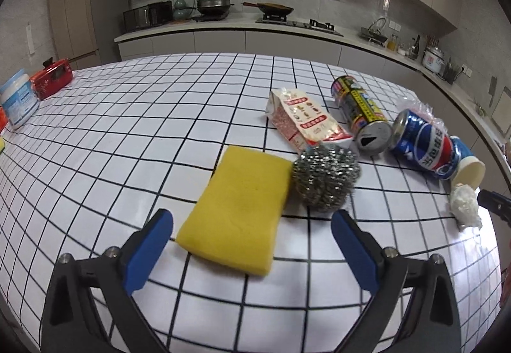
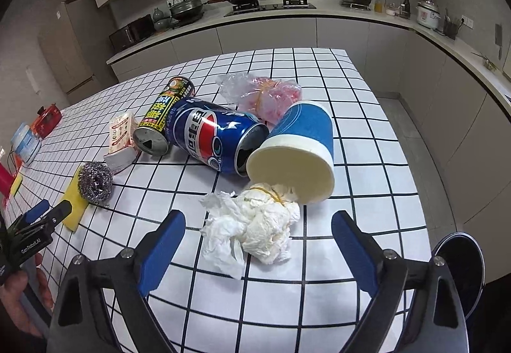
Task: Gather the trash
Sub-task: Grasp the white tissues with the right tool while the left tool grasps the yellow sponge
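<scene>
Blue pads on your left gripper stand wide apart, and nothing is pressed between them: the yellow sponge lies flat on the checked tablecloth with its near end in the gap between the jaws, clear of both pads. Just beyond the right pad sits the steel scourer, touching the sponge's far corner. Farther ahead and to the right of that gripper lie the snack packet, the yellow-and-black can and the blue cola can, all on their sides. Your right gripper is also spread wide and grips nothing; the crumpled white tissue rests on the cloth in the gap between its pads, with space left on either side. Directly beyond the tissue the blue paper cup lies tipped over, its open mouth turned toward the gripper and touching the wad. The cola can lies just left of the cup, its opened end against it, and a crumpled plastic bag lies behind both. Low to the right of your right gripper, off the table's edge, you see a dark round bin.
</scene>
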`<state>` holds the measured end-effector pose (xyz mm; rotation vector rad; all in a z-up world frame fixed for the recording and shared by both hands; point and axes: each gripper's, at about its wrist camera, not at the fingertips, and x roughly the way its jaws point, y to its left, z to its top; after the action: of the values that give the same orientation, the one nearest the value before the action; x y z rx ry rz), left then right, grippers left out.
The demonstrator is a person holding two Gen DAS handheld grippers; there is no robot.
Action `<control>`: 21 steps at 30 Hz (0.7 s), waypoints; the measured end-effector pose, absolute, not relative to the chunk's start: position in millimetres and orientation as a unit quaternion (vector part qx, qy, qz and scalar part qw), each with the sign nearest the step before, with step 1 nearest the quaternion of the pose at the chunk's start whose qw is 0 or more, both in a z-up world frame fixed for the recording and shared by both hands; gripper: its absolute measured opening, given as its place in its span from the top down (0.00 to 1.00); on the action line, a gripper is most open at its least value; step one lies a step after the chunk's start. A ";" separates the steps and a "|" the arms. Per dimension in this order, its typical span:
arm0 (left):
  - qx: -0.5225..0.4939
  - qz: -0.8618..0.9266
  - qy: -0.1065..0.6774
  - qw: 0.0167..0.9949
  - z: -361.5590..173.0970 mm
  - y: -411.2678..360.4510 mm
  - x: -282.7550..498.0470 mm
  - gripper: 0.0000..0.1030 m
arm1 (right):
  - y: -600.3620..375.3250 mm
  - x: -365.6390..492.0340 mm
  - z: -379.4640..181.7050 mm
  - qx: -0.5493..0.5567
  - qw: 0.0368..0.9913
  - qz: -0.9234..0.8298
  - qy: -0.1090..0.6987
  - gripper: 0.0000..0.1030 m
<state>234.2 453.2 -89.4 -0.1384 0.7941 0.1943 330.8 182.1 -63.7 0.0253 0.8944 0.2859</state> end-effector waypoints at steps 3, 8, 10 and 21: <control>-0.061 0.092 0.402 0.909 -98.6 458.5 243.1 0.05 | 185.2 335.8 -70.1 0.018 0.891 0.134 0.435 0.09; -0.068 0.078 0.421 0.901 -109.5 464.7 253.8 0.11 | 190.7 342.0 -83.1 0.017 0.886 0.129 0.445 0.12; -0.058 0.079 0.423 0.901 -109.4 463.4 257.2 0.11 | 191.4 344.3 -88.4 0.017 0.885 0.125 0.448 0.12; -0.050 0.066 0.436 0.896 -109.0 459.9 260.7 0.43 | 197.0 351.3 -104.3 -0.003 0.882 0.106 0.459 0.34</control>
<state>260.7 459.9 -109.0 -0.1043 0.9028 0.1365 351.3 197.0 -104.3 -0.0054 0.9550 0.2215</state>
